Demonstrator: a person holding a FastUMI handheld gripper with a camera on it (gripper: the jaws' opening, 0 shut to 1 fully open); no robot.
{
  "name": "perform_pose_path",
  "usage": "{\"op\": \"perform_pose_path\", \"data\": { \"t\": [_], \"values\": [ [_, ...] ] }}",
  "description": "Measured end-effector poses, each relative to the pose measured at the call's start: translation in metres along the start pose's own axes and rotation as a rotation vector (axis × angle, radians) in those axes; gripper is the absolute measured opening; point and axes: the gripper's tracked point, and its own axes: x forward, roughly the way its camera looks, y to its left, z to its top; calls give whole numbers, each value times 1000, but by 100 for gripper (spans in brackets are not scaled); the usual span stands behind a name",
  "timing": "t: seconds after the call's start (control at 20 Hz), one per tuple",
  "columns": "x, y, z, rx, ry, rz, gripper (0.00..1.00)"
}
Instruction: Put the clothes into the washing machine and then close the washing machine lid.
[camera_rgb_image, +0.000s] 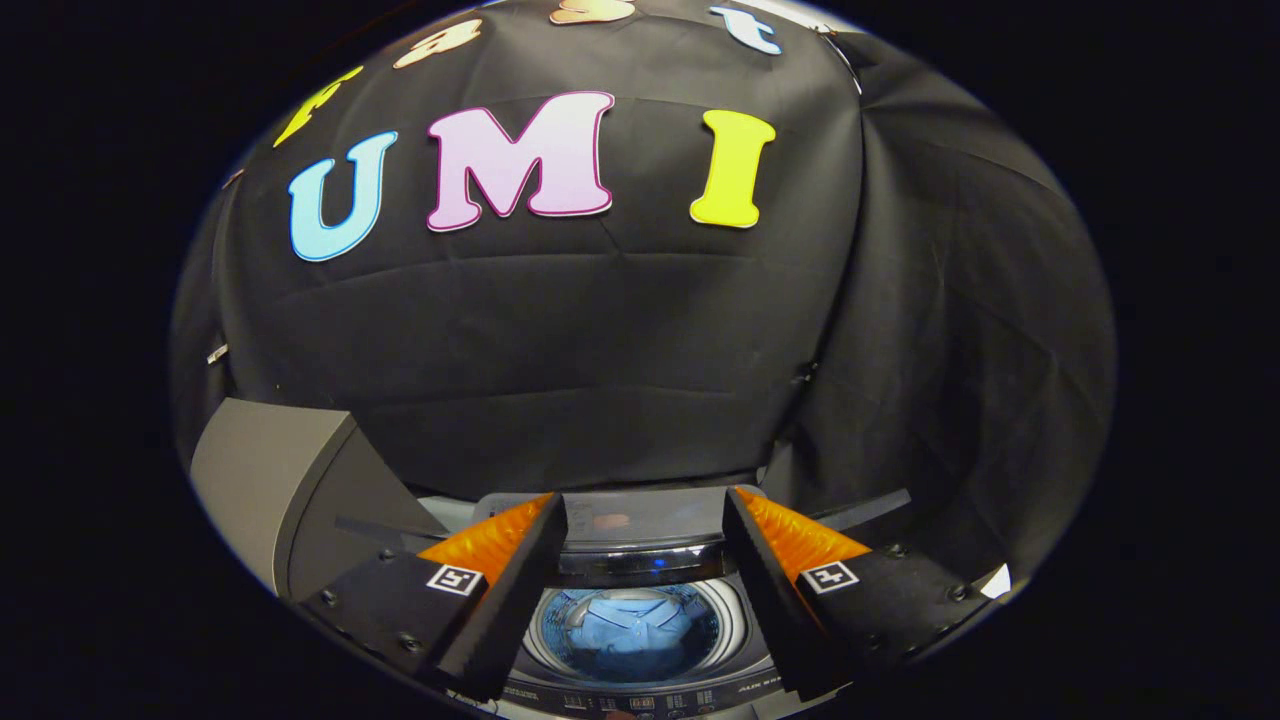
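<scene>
between the jaws, which stand apart and empty, a blue shirt (632, 625) lies inside the washing machine drum (735, 625).

Tool (645, 520) hangs over the washing machine (640, 690), fingers spread wide and gripping nothing. Between them, down in the drum, lies a blue collared shirt (630, 625). The lid (640, 525) stands raised just ahead of the fingertips. A grey box (270, 480) sits off to the left.
</scene>
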Motion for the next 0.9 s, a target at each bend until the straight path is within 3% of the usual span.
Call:
{"op": "perform_pose_path", "data": {
  "t": [0.6, 0.9],
  "values": [
    [9, -17, -160, 19, 289, -22, 99],
    [5, -16, -196, 4, 357, -20, 99]
  ]
}}
